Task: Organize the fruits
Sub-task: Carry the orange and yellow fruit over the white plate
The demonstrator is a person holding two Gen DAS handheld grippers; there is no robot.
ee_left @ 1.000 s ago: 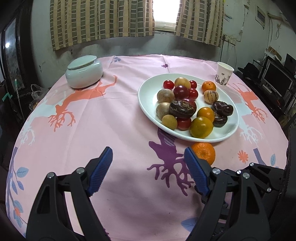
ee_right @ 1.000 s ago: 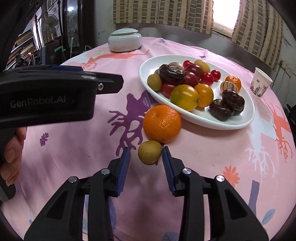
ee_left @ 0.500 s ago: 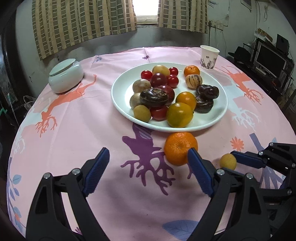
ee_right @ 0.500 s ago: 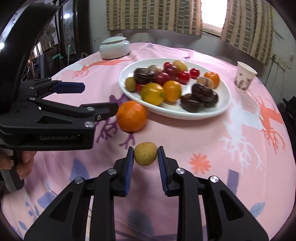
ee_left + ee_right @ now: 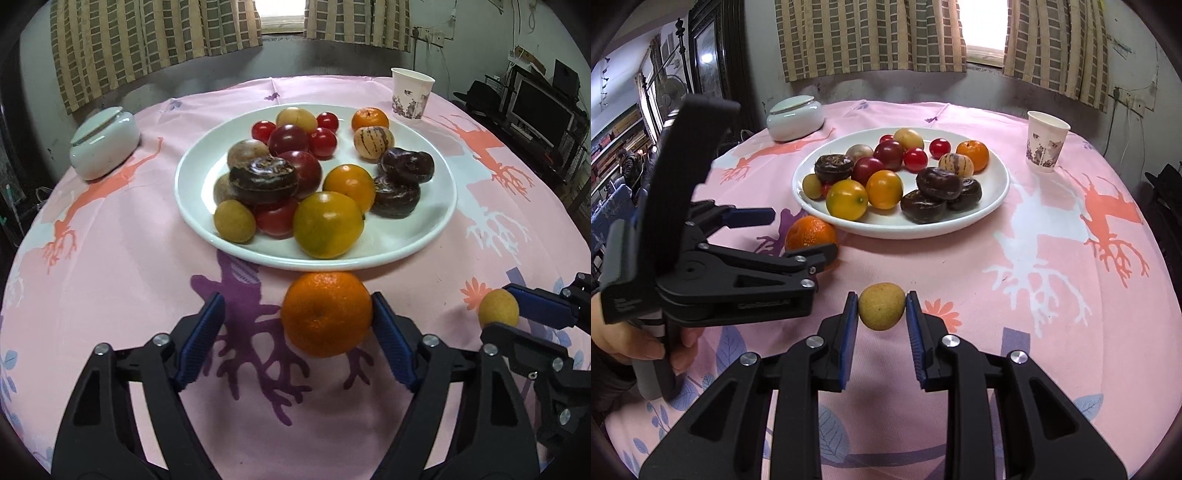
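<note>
- Left wrist view: left gripper [image 5: 297, 330] wide apart, blue pads either side of the orange mandarin [image 5: 327, 314]. Right-hand pad touching or just beside the fruit's flank; left-hand pad well clear of it. Nothing gripped yet.
- Change from a second ago: the mandarin then sat ahead and to the right, outside the fingers; now it lies between them, nearer the right one. The tool has closed in on it.
- Mandarin rests on the pink tablecloth [image 5: 110, 295], just short of the near rim of the white plate [image 5: 424, 236], which lies straight ahead and is heaped with tomatoes, citrus and dark round fruits.
- Far right of this view: right gripper [image 5: 496, 321] carrying the small yellow fruit [image 5: 498, 308].
- Right wrist view: right gripper [image 5: 882, 308] clamped on the small yellow fruit [image 5: 882, 305], both pads against its sides. A second ago the fingers only straddled it on the cloth; now it looks lifted, though the gap beneath is hard to judge.
- Left gripper [image 5: 768, 236] seen forward-left, fingers around the mandarin [image 5: 810, 232]. Plate [image 5: 997, 199] straight ahead, beyond.
- Paper cup [image 5: 1047, 146] forward-right, lidded white jar [image 5: 795, 118] forward-left, both away from the work.
- Judgement: the last two loose fruits are being dealt with together. Yellow one is ready to carry to the plate; mandarin needs the squeeze first.
</note>
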